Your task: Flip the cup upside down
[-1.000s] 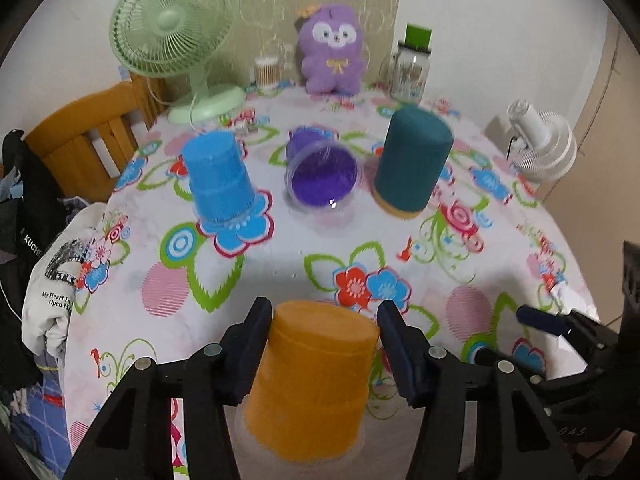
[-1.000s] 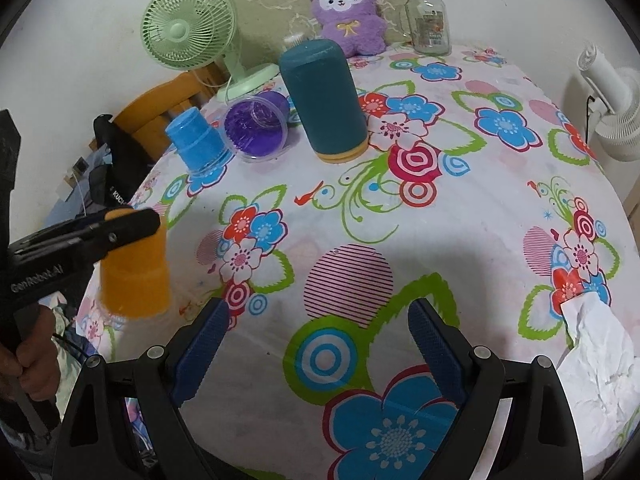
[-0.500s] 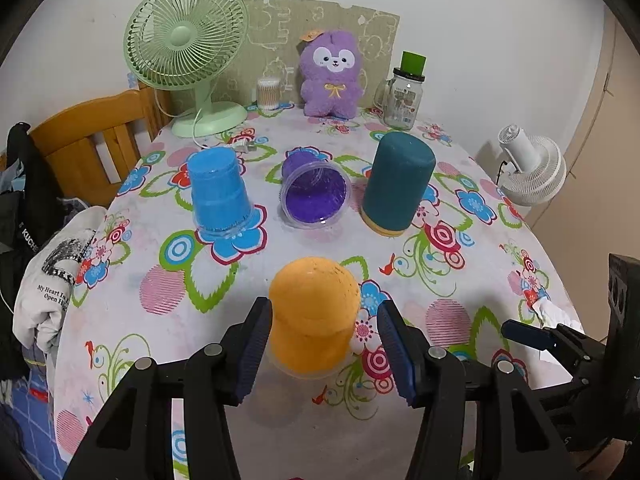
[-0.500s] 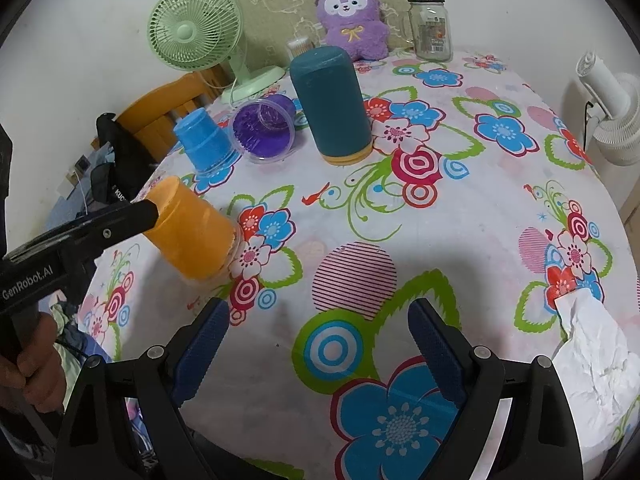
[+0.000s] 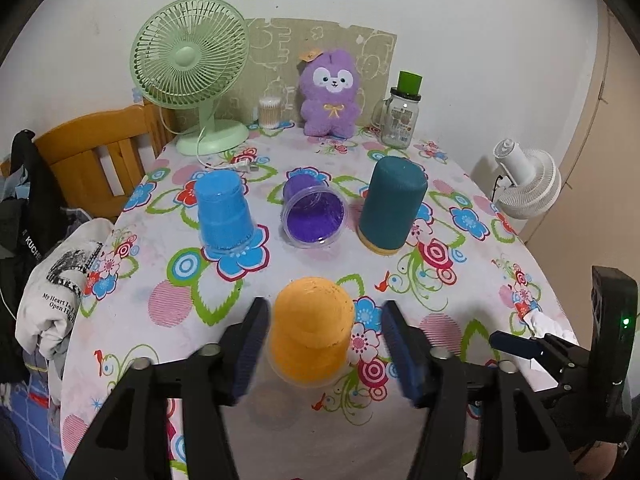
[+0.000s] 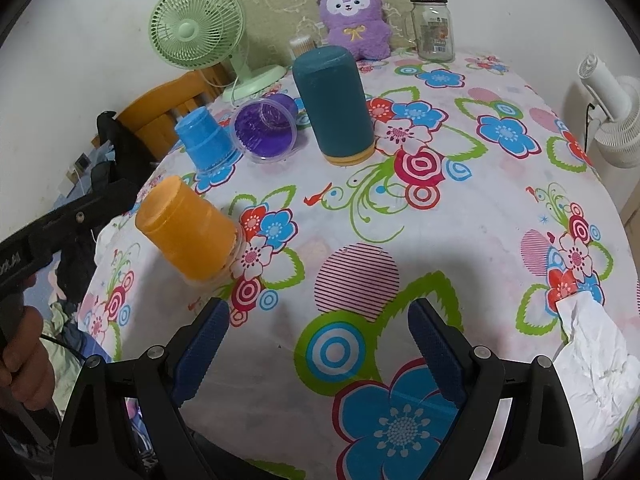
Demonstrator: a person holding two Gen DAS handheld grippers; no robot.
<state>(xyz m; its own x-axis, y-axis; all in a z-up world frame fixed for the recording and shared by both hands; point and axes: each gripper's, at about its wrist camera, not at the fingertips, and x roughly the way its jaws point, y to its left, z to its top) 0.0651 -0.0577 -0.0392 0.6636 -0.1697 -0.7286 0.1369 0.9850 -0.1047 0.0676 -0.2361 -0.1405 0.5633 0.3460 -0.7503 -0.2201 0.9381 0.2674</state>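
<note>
Orange plastic sits between my left tongs (image 5: 324, 344): the orange cup (image 5: 311, 336) stands mouth down on the floral cloth (image 5: 460, 240), low in the middle of the left wrist view. My fingers are spread with a gap on each side of it, touching nothing. Above it, from left to right across the frame, come a blue cup (image 5: 225, 212) upside down, a purple cup (image 5: 314, 216) lying on its side with its mouth toward me, and a teal cup (image 5: 390, 208) upside down. A green fan (image 5: 190, 58) stands at upper left and a purple plush (image 5: 329, 94) at top centre. In the right wrist view the orange cup (image 6: 188, 232) is at left, and my right tongs (image 6: 320, 344) hang open at the bottom over bare cloth, holding nothing. A crumpled tissue (image 6: 596, 356) lies at lower right.
</note>
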